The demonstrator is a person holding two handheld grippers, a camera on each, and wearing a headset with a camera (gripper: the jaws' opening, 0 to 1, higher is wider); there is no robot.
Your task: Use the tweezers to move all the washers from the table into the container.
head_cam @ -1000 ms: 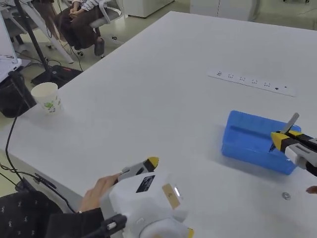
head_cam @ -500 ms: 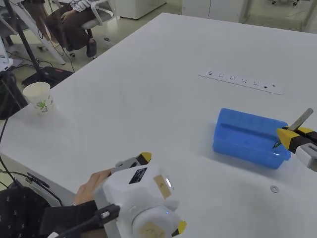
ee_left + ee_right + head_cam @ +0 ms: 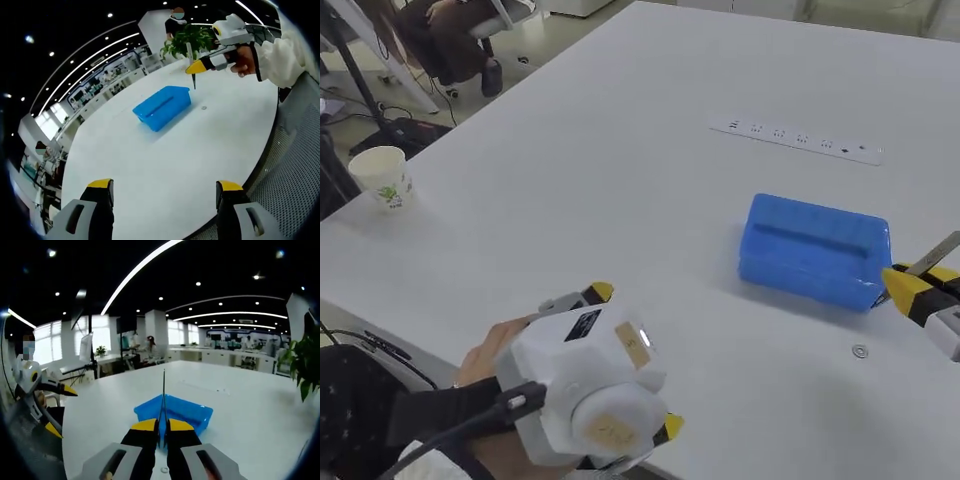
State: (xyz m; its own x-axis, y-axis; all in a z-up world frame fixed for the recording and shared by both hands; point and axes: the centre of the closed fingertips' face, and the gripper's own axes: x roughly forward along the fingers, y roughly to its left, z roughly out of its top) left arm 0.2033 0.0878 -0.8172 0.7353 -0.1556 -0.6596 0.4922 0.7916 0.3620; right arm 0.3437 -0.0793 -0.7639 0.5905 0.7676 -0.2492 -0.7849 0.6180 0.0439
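1. Drawn back from over container (image 3: 815, 250) to just beside it: right gripper (image 3: 903, 281), clenched on tweezers (image 3: 937, 251).
2. Left on table (image 3: 620, 180) near container: one washer (image 3: 860, 351), likely next pick.
3. Spread, empty: left gripper (image 3: 165, 185).

My head view's right edge cuts off the right tool (image 3: 910, 285) and the far end of the tweezers (image 3: 937, 253). I cannot tell what lies inside the blue container (image 3: 815, 250). The washer (image 3: 860, 351) on the bench (image 3: 620, 170) is too small for detail. In the right gripper view the tweezers' tips are too thin to judge.
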